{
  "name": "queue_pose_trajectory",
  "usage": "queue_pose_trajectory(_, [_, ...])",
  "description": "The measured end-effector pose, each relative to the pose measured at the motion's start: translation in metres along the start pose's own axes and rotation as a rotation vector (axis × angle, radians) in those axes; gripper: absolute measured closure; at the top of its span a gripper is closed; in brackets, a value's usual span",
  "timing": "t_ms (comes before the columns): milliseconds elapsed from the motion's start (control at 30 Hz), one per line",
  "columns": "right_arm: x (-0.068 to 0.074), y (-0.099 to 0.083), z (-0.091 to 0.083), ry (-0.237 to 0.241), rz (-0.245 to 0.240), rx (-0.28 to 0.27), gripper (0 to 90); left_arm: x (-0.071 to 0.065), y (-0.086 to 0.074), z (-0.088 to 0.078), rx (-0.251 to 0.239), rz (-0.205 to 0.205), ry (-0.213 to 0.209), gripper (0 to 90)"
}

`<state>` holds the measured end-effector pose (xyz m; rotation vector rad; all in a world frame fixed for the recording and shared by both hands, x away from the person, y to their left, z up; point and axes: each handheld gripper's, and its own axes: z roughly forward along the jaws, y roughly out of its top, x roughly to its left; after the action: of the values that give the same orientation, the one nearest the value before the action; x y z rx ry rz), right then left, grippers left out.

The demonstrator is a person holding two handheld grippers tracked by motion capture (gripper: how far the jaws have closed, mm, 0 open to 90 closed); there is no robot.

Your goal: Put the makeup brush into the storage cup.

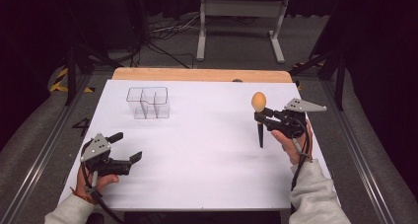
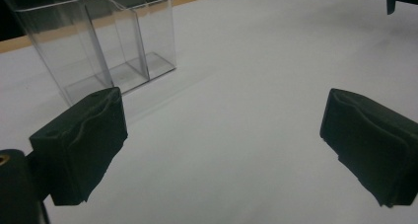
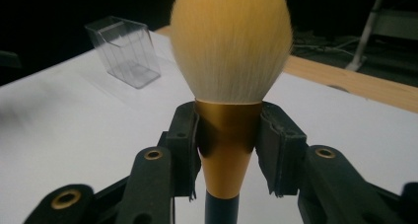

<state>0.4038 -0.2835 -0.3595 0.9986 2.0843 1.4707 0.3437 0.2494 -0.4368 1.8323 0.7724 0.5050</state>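
1. High view: I log one white table top (image 1: 197, 155) with a wooden far edge, grey floor and cables behind. One clear organizer (image 1: 148, 102) sits far left. One makeup brush (image 1: 259, 116), tuft up, is held above the table's right side by my right gripper (image 1: 262, 117).
2. Left gripper view: left gripper (image 2: 222, 135) jaws wide apart, empty; organizer appears three-compartment, though transparency blurs this.
3. Right gripper view: jaws clamped on the brush's gold ferrule (image 3: 229, 135); tuft pale yellow, handle dark.

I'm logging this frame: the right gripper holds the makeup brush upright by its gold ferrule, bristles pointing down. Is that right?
Not quite: the makeup brush is upright in the right gripper, clamped on its gold ferrule, but the bristles point up, as the right gripper view shows.
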Motion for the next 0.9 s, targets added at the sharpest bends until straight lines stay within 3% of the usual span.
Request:
queue_pose_trajectory(267, [0.022, 0.004, 0.009, 0.048, -0.034, -0.093, 62.6, -0.002, 0.019, 0.01, -0.021, -0.011, -0.058, 5.8])
queue_pose_trajectory(467, [0.038, 0.006, 0.02, 0.08, -0.057, -0.116, 62.6, -0.01, 0.039, 0.026, -0.057, 0.004, -0.104, 6.4])
queue_pose_trajectory(700, [0.048, 0.007, 0.025, 0.106, -0.061, -0.153, 62.6, -0.026, 0.055, 0.049, -0.053, 0.06, -0.148, 6.7])
queue_pose_trajectory(900, [0.055, 0.007, 0.029, 0.124, -0.067, -0.165, 62.6, -0.037, 0.064, 0.06, -0.066, 0.08, -0.173, 6.2])
